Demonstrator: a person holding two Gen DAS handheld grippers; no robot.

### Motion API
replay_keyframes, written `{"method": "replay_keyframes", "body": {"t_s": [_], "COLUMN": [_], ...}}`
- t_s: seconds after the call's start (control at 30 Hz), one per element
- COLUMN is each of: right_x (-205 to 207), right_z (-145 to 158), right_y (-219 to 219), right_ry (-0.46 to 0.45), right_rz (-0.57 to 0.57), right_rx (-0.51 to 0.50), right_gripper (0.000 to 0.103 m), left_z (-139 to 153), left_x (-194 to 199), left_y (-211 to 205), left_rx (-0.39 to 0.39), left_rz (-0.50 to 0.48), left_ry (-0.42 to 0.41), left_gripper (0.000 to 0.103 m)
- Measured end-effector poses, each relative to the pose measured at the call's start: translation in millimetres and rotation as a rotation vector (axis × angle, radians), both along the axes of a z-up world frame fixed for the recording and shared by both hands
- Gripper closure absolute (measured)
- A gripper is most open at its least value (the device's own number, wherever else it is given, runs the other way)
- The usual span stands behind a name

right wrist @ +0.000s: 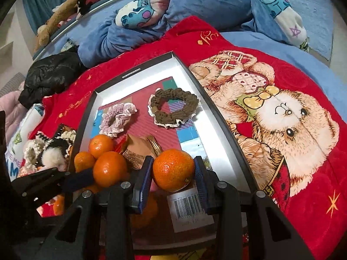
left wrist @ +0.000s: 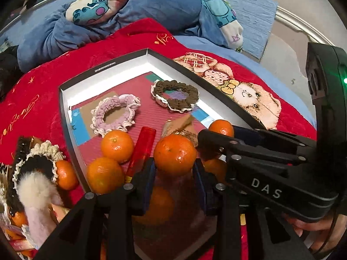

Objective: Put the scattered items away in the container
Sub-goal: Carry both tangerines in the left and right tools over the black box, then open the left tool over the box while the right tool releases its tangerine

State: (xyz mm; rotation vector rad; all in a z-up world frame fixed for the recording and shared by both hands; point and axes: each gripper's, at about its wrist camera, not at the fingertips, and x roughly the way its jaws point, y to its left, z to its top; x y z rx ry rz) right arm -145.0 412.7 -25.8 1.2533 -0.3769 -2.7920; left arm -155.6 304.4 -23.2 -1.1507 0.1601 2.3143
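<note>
A shallow black-rimmed box (left wrist: 108, 67) (right wrist: 212, 99) lies on a red blanket. In it are a pink scrunchie (left wrist: 115, 113) (right wrist: 118, 117), a brown scrunchie (left wrist: 175, 95) (right wrist: 173, 106), a red tube (left wrist: 143, 149), a brown packet (right wrist: 138, 151) and several tangerines (left wrist: 117, 145) (right wrist: 102, 145). My left gripper (left wrist: 174, 169) is shut on a tangerine (left wrist: 174, 155) above the box's near end. My right gripper (right wrist: 172, 173) is shut on another tangerine (right wrist: 172, 169) just to its right. The right gripper's fingers (left wrist: 216, 138) also show in the left wrist view.
Outside the box's left rim lie a black-and-cream scrunchie (left wrist: 36, 162) (right wrist: 54, 149), a fluffy white one (left wrist: 32, 188) and a tangerine (left wrist: 66, 174). A rumpled blue duvet (left wrist: 130, 17) and a black jacket (right wrist: 52, 75) lie behind. The teddy-bear print (right wrist: 282, 117) spreads to the right.
</note>
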Motion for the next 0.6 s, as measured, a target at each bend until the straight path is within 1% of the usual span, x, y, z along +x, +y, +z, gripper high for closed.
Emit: {"method": "replay_keyframes", "body": {"t_s": [0.07, 0.17, 0.2, 0.23, 0.27, 0.3, 0.33, 0.37, 0.4, 0.47, 0.5, 0.53, 0.6], "right_x": [1, 5, 5, 6, 6, 6, 8, 8, 9, 10, 11, 12, 13], "right_z": [1, 3, 4, 5, 6, 7, 9, 10, 12, 15, 16, 17, 18], "right_y": [2, 4, 3, 2, 0, -2, -5, -7, -10, -14, -14, -13, -10], "right_ry": [0.013, 0.038, 0.045, 0.053, 0.057, 0.064, 0.078, 0.085, 0.092, 0.097, 0.101, 0.103, 0.105], "right_rz": [-0.009, -0.013, -0.011, -0.003, 0.009, 0.025, 0.045, 0.055, 0.063, 0.063, 0.047, 0.037, 0.027], "right_rx": [-0.027, -0.061, -0.066, -0.065, -0.069, -0.08, -0.095, -0.1, -0.098, -0.076, -0.055, -0.045, -0.052], "right_gripper": [0.063, 0.058, 0.052, 0.049, 0.046, 0.037, 0.027, 0.023, 0.015, 0.003, 0.0, 0.0, 0.0], "left_z": [0, -1, -1, -1, -1, -1, -1, 0, 1, 4, 5, 6, 9], "left_x": [-1, 2, 3, 5, 6, 7, 7, 6, 6, 5, 5, 6, 8], "left_y": [0, 6, 9, 11, 13, 14, 15, 13, 11, 7, 7, 6, 6], "left_rx": [0.006, -0.015, -0.027, -0.043, -0.062, -0.08, -0.095, -0.113, -0.112, -0.066, -0.056, -0.055, -0.074], "left_rz": [-0.004, -0.019, -0.029, -0.034, -0.035, -0.03, -0.022, 0.007, 0.013, -0.008, -0.014, -0.016, 0.002], "left_ry": [0.002, 0.021, 0.034, 0.048, 0.062, 0.069, 0.077, 0.102, 0.109, 0.088, 0.084, 0.089, 0.128], "left_gripper": [0.068, 0.066, 0.066, 0.061, 0.052, 0.045, 0.028, 0.016, 0.013, 0.004, 0.001, 0.0, 0.0]}}
